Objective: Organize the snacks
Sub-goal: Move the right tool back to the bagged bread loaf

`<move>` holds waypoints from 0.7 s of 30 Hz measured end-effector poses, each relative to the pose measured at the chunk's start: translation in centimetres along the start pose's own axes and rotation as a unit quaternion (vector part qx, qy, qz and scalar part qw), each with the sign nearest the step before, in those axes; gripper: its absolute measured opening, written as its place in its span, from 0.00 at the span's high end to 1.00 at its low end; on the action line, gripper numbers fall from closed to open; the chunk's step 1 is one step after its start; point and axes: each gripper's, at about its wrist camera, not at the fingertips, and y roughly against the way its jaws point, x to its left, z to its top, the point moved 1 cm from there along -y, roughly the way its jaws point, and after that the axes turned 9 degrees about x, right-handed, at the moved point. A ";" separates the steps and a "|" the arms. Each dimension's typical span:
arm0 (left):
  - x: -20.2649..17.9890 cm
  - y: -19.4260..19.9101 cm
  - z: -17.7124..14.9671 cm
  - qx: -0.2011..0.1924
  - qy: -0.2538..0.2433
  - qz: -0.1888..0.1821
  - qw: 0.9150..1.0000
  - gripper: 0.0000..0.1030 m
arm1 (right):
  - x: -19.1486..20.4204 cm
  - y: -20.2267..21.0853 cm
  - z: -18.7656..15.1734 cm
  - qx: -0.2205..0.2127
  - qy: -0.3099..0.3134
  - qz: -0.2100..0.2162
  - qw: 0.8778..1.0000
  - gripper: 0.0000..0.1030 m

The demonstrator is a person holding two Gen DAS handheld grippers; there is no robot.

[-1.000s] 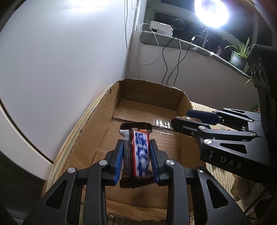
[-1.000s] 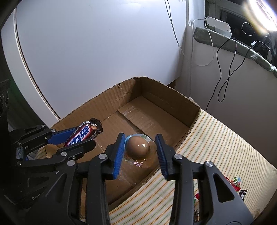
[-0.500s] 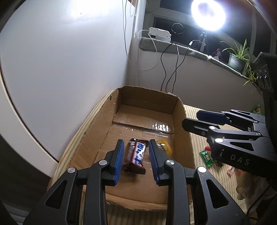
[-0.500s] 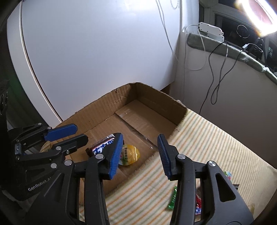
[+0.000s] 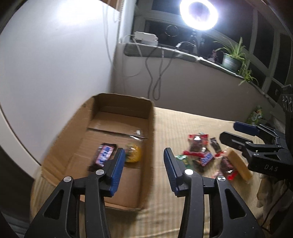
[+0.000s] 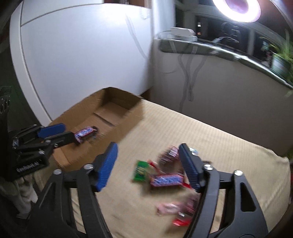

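A cardboard box (image 5: 150, 117) lies open on the striped cloth; it also shows in the right wrist view (image 6: 117, 95). Inside lie a blue chocolate bar (image 5: 104, 154) and a yellow jelly cup (image 5: 133, 153); the bar shows in the right wrist view (image 6: 85, 132). My left gripper (image 5: 144, 155) is open and empty above the box's right wall. My right gripper (image 6: 148, 152) is open and empty above a pile of loose snacks (image 6: 164, 178), which shows in the left wrist view (image 5: 203, 155). A tan wafer bar (image 5: 239, 163) lies at the pile's right.
A white wall panel (image 5: 55, 64) stands behind the box. A windowsill (image 5: 164, 50) holds a power strip, cables, a ring light (image 5: 199, 14) and a potted plant (image 5: 232, 58). The cloth's edge drops off at the right (image 6: 285, 161).
Both grippers let go of the bar and the jelly cup into the box, opened wider, then pulled back and swung right toward the snack pile.
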 end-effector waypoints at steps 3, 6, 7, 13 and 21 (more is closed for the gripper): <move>-1.8 -0.2 -0.3 0.004 -0.008 -0.015 1.000 0.48 | -3.0 1.0 -1.6 0.009 -0.022 -0.011 1.000 0.22; -3.9 -0.5 -0.5 0.011 -0.022 -0.030 0.999 0.44 | -5.3 1.6 -3.1 0.016 -0.038 -0.023 0.999 0.18; -4.7 -0.7 -0.7 0.014 -0.028 -0.035 0.999 0.43 | -6.3 1.7 -3.7 0.021 -0.045 -0.026 0.998 0.18; -9.0 -1.9 -1.5 0.040 -0.052 -0.066 0.996 0.40 | -10.9 1.5 -6.6 0.048 -0.082 -0.023 0.995 0.17; -14.6 -3.9 -2.4 0.071 -0.086 -0.102 0.989 0.38 | -15.2 -0.3 -9.1 0.083 -0.119 0.020 0.989 0.17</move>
